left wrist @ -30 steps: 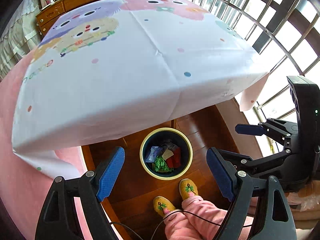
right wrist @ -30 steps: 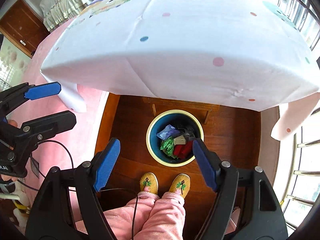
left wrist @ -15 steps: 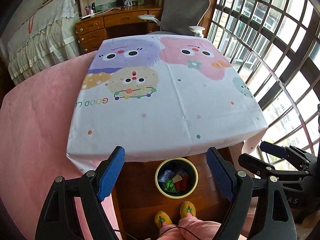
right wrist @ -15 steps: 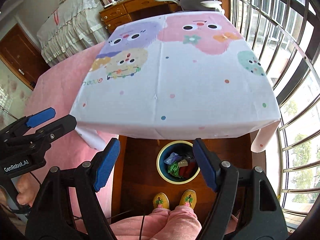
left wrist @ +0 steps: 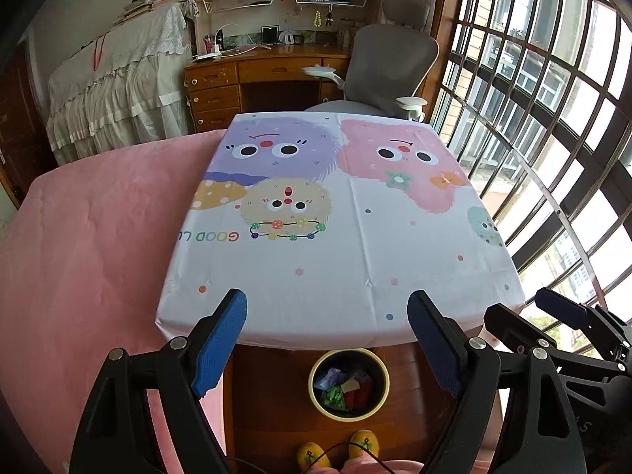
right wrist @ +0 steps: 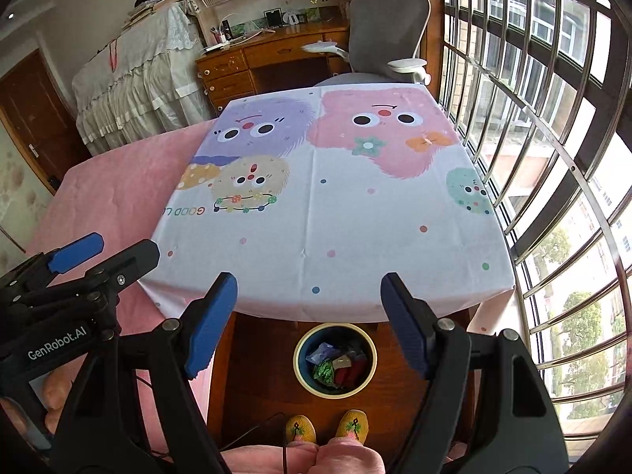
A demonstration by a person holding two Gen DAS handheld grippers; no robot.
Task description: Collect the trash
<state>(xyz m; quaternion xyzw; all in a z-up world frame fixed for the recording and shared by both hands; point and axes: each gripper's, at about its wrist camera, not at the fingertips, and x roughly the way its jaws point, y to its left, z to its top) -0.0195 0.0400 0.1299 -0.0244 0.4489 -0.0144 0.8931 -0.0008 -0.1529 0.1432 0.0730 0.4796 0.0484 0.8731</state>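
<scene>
Left gripper (left wrist: 328,339): jaws spread wide, nothing between the blue pads; held above the near edge of the table
Right gripper (right wrist: 308,324): jaws likewise wide apart and empty; it shows in the left view at 4 o'clock
Trash (right wrist: 337,365): crumpled wrappers, purple, green, red and a tan scrap, heaped together inside the bin
Bin (right wrist: 300,375): round, pale rim, dark blue inside, on the wooden floor under the near table edge, at 6 o'clock in both views, just ahead of the person's yellow slippers (right wrist: 328,428)
Tablecloth (left wrist: 335,260): cartoon print; no loose trash visible on it
Handling, judged: the pieces look light, soft and crushable, slippery if foil or film; a pinch across a raised crease should hold better than a flat face
Bin handling, judged: stiff and light; the rim is the only obvious hold
Progress, judged: collection appears complete or nearly so
Risk: wrappers may spring open and slip from wide pads
</scene>
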